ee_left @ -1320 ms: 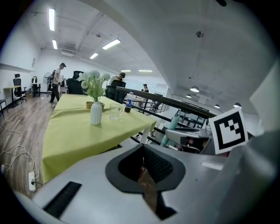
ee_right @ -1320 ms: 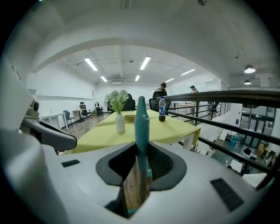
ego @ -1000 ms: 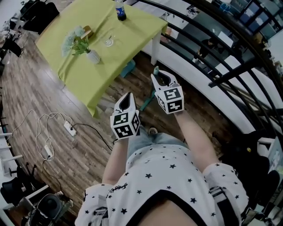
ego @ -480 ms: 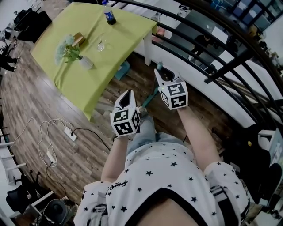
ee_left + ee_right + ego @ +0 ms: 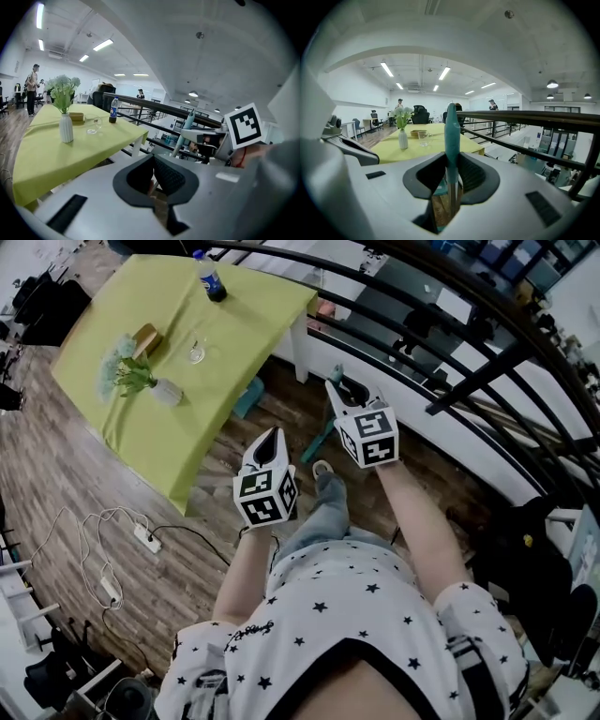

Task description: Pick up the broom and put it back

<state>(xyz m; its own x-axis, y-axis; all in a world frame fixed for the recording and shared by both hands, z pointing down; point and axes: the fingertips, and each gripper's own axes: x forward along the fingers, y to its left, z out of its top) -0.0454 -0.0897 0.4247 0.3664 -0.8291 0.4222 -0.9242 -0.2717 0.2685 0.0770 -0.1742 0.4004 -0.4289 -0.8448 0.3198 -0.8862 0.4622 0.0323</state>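
Right gripper (image 5: 451, 180) clamped on a slim teal plastic broom handle (image 5: 451, 136)
The handle stands upright between the dark padded jaws. Beyond it, a yellow-green clothed table (image 5: 417, 146) bears a white vase of flowers (image 5: 402, 139) and a clear glass (image 5: 423, 137); a black metal railing (image 5: 525, 117) runs rightward.

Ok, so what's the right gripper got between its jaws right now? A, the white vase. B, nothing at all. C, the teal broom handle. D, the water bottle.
C: in the right gripper view, the right gripper has its jaws closed on the teal broom handle, which runs up between the two pads.
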